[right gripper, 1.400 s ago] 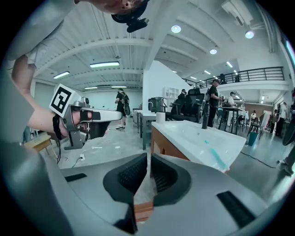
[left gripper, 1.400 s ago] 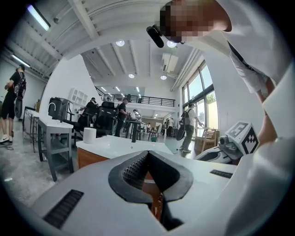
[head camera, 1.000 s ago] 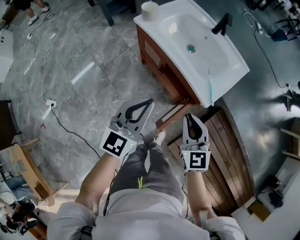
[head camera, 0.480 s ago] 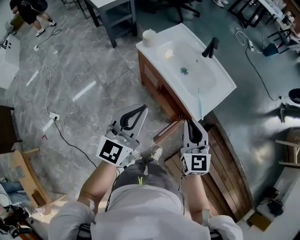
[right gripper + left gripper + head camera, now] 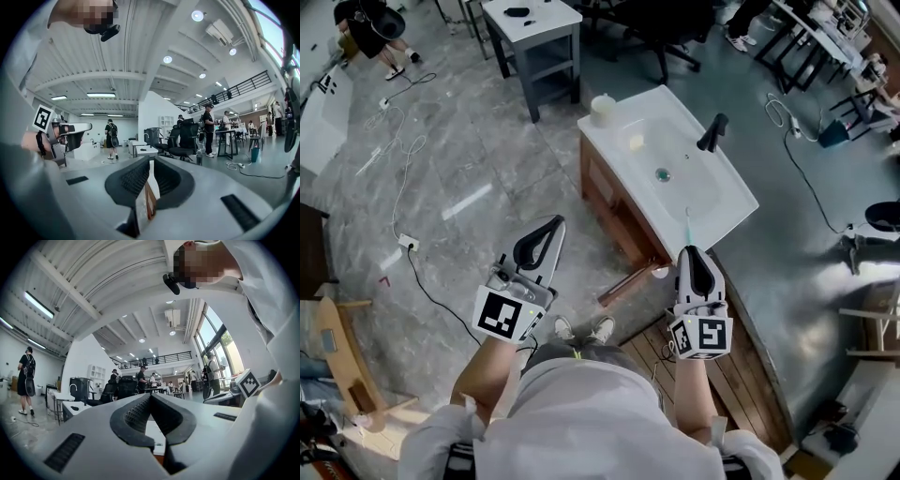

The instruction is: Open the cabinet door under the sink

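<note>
A white sink top with a black tap sits on a brown wooden cabinet. One cabinet door stands swung out at the near end. My left gripper is shut and held above the floor, left of the door and apart from it. My right gripper is shut too and hovers by the sink's near corner, holding nothing. The left gripper faces the open room, its jaws closed tip to tip. Between the closed jaws of the right gripper a strip of the white sink and brown cabinet shows.
A toothbrush, a white cup and a soap bar lie on the sink top. A grey side table stands behind it. A cable and socket trail on the floor at left. Dark wooden decking runs along the right.
The view has risen and pulled back from the sink. Both grippers have come away from the cabinet door, the left one shifting further left. The door stays swung out.
</note>
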`<control>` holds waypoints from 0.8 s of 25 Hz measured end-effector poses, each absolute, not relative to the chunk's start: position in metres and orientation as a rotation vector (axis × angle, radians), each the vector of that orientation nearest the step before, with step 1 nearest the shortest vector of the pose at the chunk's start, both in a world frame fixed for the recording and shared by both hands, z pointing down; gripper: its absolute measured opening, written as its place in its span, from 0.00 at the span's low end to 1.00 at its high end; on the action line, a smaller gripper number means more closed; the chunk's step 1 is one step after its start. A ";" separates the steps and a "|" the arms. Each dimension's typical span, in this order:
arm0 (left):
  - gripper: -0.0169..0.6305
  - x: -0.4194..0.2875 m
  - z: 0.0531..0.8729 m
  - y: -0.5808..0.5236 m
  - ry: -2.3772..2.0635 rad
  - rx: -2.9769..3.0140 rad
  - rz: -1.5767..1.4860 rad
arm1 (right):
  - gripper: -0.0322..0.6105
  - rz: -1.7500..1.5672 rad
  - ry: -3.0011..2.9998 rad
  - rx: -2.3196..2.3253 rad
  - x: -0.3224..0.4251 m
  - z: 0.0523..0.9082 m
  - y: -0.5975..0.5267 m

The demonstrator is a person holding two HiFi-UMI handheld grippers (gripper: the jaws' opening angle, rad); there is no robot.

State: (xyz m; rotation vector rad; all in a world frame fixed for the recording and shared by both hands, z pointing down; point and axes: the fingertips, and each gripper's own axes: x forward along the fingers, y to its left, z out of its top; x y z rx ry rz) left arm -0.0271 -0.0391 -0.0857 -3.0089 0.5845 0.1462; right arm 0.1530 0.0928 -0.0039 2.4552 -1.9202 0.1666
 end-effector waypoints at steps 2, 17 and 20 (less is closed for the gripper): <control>0.04 -0.034 -0.094 -0.040 0.625 -2.995 0.166 | 0.13 0.165 -1.937 2.459 0.160 -0.011 0.098; 0.04 -0.060 -0.113 -0.043 0.753 -2.956 0.200 | 0.12 0.033 -1.969 2.452 0.167 -0.052 0.101; 0.04 -0.057 -0.113 -0.042 0.742 -2.960 0.205 | 0.12 0.013 -1.981 2.440 0.164 -0.058 0.102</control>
